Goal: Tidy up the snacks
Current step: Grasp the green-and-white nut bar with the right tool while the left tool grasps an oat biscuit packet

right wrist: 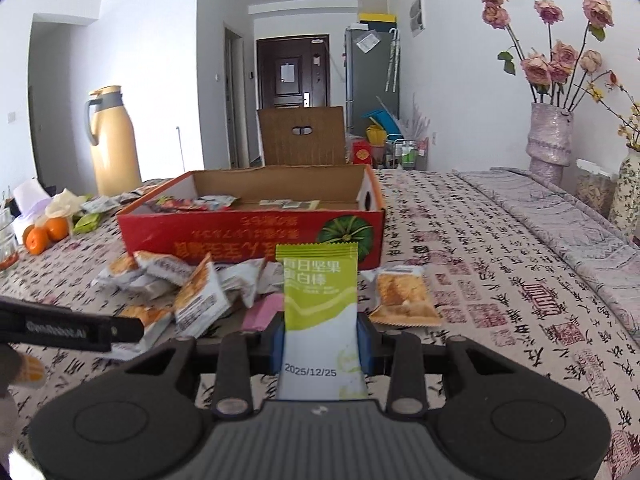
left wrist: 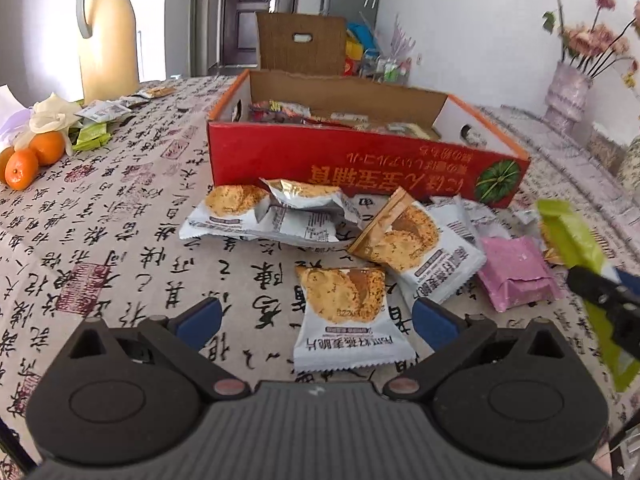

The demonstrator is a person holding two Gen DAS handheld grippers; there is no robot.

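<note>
Between the blue pads of the right tool [right wrist: 322, 344] stands a green-and-white snack bar [right wrist: 320, 312], upright and clamped at its lower half, lifted clear of the patterned table [right wrist: 500, 280]. Straight ahead of it is the red cardboard box [right wrist: 248, 236], its top open and a few packets already lying inside, so the step in hand looks like carrying this bar to the box. From the left wrist view the same bar shows as a green blur at the right edge, held above the pile.

Meanwhile the left tool [left wrist: 316, 320] is released, its jaws spread wide with nothing pressed between them, and it points down at a white cracker packet [left wrist: 344, 312] lying flat on the table just in front of it. Beyond that packet a loose heap of similar white packets [left wrist: 264, 212] and a pink packet [left wrist: 516, 276] lie near the box's front wall [left wrist: 360, 160].

Next, I judge, the right tool must go over the near wall and release the bar inside. Whether the left tool's pads already touch the packet is hard to tell; it likely needs to drop lower before closing on the wrapper's edges.
</note>
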